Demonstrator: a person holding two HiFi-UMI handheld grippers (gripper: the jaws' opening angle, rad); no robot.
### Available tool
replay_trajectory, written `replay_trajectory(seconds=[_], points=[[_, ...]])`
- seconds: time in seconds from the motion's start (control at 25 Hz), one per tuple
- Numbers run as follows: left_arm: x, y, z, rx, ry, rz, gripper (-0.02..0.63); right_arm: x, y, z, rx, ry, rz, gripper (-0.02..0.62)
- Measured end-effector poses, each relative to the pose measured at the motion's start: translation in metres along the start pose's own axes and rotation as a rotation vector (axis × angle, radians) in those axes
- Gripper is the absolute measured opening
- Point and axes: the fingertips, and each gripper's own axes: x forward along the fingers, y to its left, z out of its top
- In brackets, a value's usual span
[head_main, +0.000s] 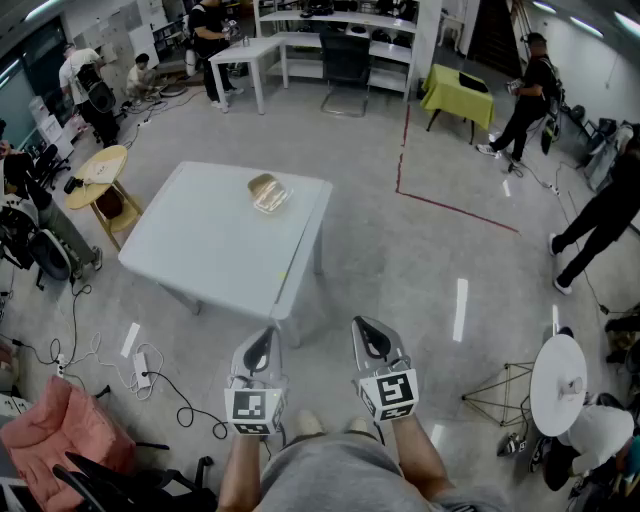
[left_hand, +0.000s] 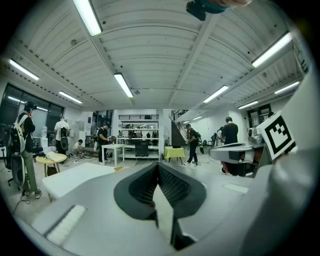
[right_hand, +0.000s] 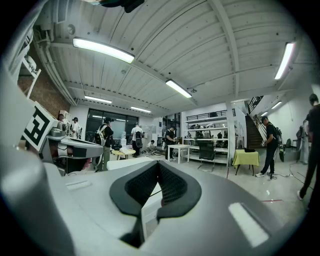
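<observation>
I hold both grippers low in front of my body, over the grey floor, just short of a white square table (head_main: 210, 240). My left gripper (head_main: 262, 347) has its jaws closed tip to tip with nothing between them; the left gripper view shows the dark ribbed pads (left_hand: 142, 185) meeting at the top. The right gripper (head_main: 371, 336) is likewise shut and empty, and its pads (right_hand: 172, 182) touch in the right gripper view. On the table's far side lies a small tan and clear object (head_main: 267, 192), well beyond both grippers.
A round wooden stool (head_main: 98, 170) stands left of the table. Cables and a power strip (head_main: 140, 368) lie on the floor at left, by a pink seat (head_main: 55, 425). A red floor line (head_main: 455, 208), a yellow-green table (head_main: 455, 92), a round white table (head_main: 560, 372) and several people are around.
</observation>
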Motion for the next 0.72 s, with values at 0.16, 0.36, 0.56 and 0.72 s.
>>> replay_trajectory(seconds=[0.16,0.36,0.56,0.72], points=[[0.002,0.004,-0.002,0.005,-0.005,-0.008,0.011,0.006,0.003,-0.001,-0.001,0.003,-0.003,0.003],[0.006,0.008,-0.003,0.002,-0.004,-0.025,0.011,0.011,0.006,-0.002,0.000,0.005,-0.010,0.003],[0.010,0.019,-0.007,-0.007,0.002,-0.047,0.011,0.018,0.012,-0.004,0.016,0.005,-0.025,0.005],[0.015,0.027,-0.011,-0.004,0.010,-0.072,0.011,0.024,0.012,-0.008,0.019,0.015,-0.060,0.005]])
